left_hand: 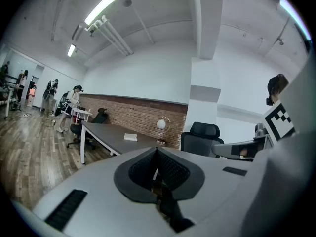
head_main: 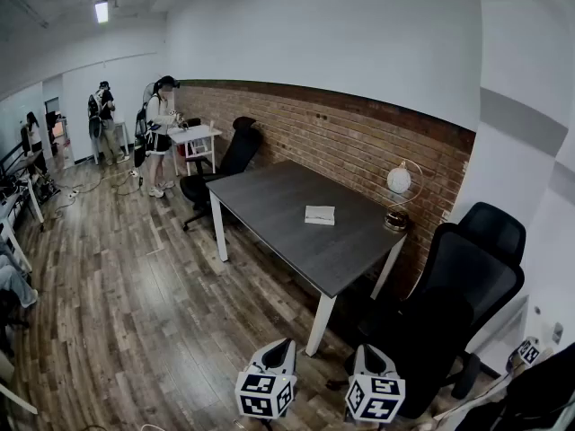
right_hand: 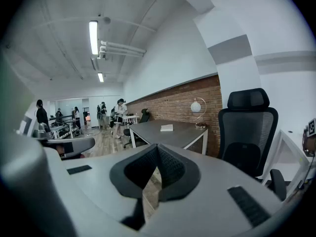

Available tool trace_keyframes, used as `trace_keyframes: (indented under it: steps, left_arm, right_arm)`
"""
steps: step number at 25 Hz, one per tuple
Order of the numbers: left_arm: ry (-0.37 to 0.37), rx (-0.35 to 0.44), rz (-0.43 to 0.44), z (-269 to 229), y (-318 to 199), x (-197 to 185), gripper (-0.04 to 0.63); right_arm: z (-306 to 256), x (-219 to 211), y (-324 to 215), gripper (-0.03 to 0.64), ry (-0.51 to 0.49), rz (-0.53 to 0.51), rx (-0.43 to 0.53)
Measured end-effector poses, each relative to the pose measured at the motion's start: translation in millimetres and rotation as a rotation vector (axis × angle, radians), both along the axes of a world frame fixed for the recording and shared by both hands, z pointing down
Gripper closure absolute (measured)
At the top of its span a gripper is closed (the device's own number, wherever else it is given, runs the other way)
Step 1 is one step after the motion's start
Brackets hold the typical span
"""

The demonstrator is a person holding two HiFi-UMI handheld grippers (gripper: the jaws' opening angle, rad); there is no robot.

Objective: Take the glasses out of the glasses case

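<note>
A small white glasses case (head_main: 320, 215) lies shut near the middle of the dark grey table (head_main: 269, 200), far ahead of both grippers. It also shows as a small pale box in the left gripper view (left_hand: 130, 137) and the right gripper view (right_hand: 167, 128). My left gripper (head_main: 282, 342) and right gripper (head_main: 367, 349) hang low in the head view, side by side over the wooden floor, well short of the table. In the left gripper view the left gripper (left_hand: 157, 148) has its tips together and holds nothing. The right gripper (right_hand: 157, 145) looks the same, shut and empty.
A globe-shaped lamp (head_main: 398, 196) stands on the table's far right corner by the brick wall (head_main: 341, 137). A black office chair (head_main: 467, 272) stands right of the table, another (head_main: 232, 158) at its far end. Several people (head_main: 160, 133) stand by a small white table (head_main: 196, 137) far left.
</note>
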State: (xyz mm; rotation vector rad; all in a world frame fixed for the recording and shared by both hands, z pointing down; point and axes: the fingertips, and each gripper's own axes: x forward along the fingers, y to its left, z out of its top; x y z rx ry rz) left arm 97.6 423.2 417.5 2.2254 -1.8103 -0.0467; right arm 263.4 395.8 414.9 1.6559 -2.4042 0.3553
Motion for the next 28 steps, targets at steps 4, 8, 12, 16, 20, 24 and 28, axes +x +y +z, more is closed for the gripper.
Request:
trace_keyframes:
  steps: [4, 8, 12, 16, 20, 24, 28]
  left_arm:
    - [-0.004, 0.006, 0.001, 0.6, -7.1, -14.1, 0.58]
    - [-0.002, 0.007, 0.008, 3.5, -15.8, -25.6, 0.58]
    - [0.001, 0.005, 0.015, 5.2, -27.3, -39.4, 0.58]
    - [0.001, 0.009, 0.021, 8.2, -40.0, -56.3, 0.58]
    - [0.0, -0.008, 0.028, 16.7, -46.8, -68.5, 0.58]
    - [0.007, -0.035, 0.031, 27.3, -57.0, -73.1, 0.58]
    - [0.014, -0.05, 0.029, 35.4, -70.9, -77.9, 0.58]
  right_arm:
    - [1.4, -13.5, -6.5, 0.584, 0.0, 0.001, 0.006]
    - [4.6, -27.5, -14.4, 0.584, -0.019, -0.012, -0.003]
    - [6.8, -41.1, -24.9, 0.584, -0.017, -0.007, -0.021]
    - [12.9, -53.8, -34.8, 0.584, -0.027, 0.014, -0.033]
    - [25.2, -58.8, -36.8, 0.584, -0.032, 0.042, -0.061]
    - [35.9, -57.6, -44.8, 0.584, -0.031, 0.059, -0.092]
    - [40.9, -61.4, -57.8, 0.584, -0.021, 0.067, -0.094]
